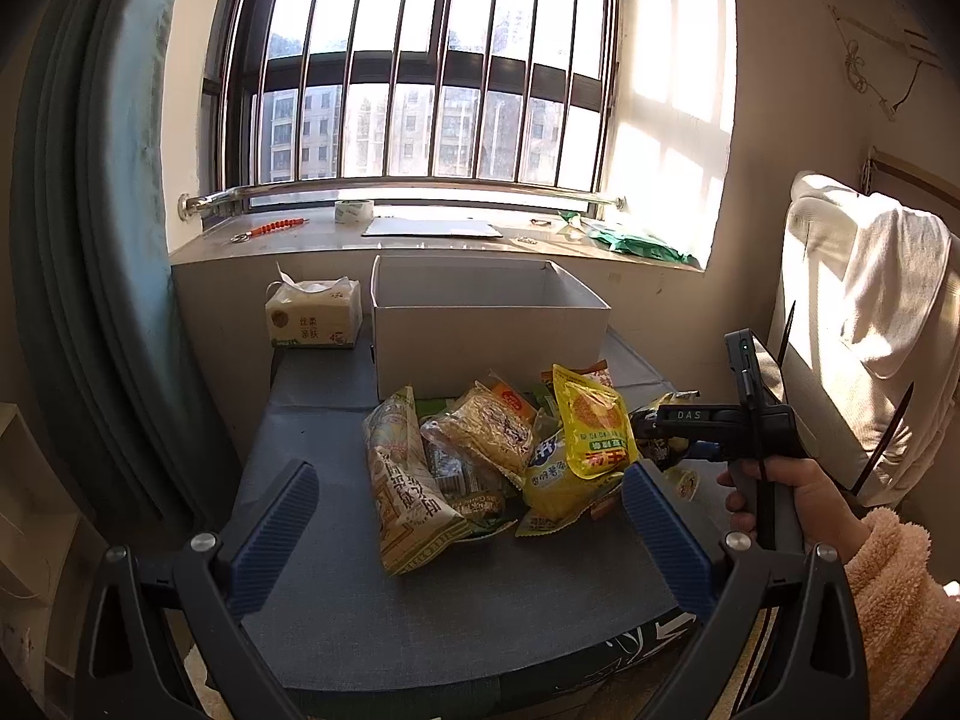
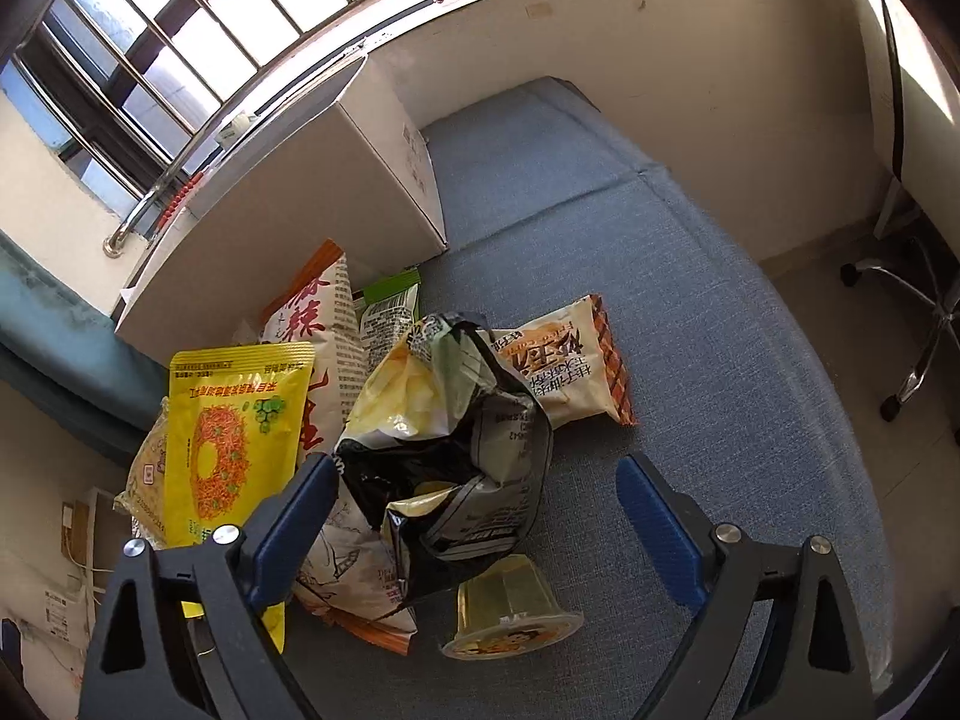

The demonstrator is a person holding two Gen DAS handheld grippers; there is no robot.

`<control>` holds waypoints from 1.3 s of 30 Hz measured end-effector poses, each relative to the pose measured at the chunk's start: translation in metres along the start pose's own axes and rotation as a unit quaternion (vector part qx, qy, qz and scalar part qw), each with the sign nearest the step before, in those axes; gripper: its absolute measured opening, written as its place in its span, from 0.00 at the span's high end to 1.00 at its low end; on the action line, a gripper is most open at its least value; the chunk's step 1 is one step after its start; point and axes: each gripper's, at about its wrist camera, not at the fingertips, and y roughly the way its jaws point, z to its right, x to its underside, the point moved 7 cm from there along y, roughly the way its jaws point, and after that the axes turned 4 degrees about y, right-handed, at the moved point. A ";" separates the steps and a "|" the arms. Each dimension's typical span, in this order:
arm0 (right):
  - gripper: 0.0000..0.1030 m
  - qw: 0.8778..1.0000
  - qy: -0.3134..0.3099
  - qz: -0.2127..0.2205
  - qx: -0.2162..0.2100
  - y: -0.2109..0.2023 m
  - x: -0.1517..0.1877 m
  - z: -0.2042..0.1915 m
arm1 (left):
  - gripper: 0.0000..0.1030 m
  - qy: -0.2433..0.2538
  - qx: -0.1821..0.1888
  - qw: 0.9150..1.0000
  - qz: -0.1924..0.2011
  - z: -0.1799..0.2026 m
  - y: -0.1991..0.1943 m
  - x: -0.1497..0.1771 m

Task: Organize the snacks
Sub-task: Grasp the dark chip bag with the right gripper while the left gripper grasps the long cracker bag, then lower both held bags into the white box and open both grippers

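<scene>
A pile of snack bags lies on the blue-grey table [image 1: 336,540] in front of an open white cardboard box [image 1: 486,336]. In the left wrist view a yellow bag [image 1: 591,426] stands on the pile beside a long cream bag [image 1: 402,480]. My left gripper [image 1: 471,534] is open and empty, short of the pile. My right gripper [image 2: 474,516] is open, its jaws on either side of a crumpled black and yellow bag [image 2: 450,450]. A jelly cup [image 2: 510,618] lies on its side below that bag. The right gripper also shows in the left wrist view [image 1: 654,426].
A tissue pack [image 1: 315,315] stands left of the box. The window sill [image 1: 420,240] holds tape, paper and a green bag. A cushioned chair with a towel [image 1: 870,324] is at the right. An office chair base [image 2: 912,324] stands beyond the table's right edge.
</scene>
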 end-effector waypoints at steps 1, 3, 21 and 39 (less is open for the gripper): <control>0.43 1.000 -0.001 -0.005 -0.005 0.003 0.001 -0.002 | 0.00 0.000 0.003 1.000 -0.004 -0.001 0.001 0.001; 0.52 1.000 -0.006 -0.012 -0.013 0.009 0.003 -0.003 | 0.00 -0.001 0.006 1.000 -0.012 -0.001 0.003 0.004; 0.59 0.983 -0.056 0.133 -0.117 -0.131 0.023 -0.032 | 0.01 -0.109 0.030 0.972 -0.204 -0.060 0.152 0.041; 0.59 0.982 -0.090 0.115 -0.118 -0.123 0.051 -0.047 | 0.69 -0.035 -0.067 0.973 -0.217 -0.075 0.192 0.069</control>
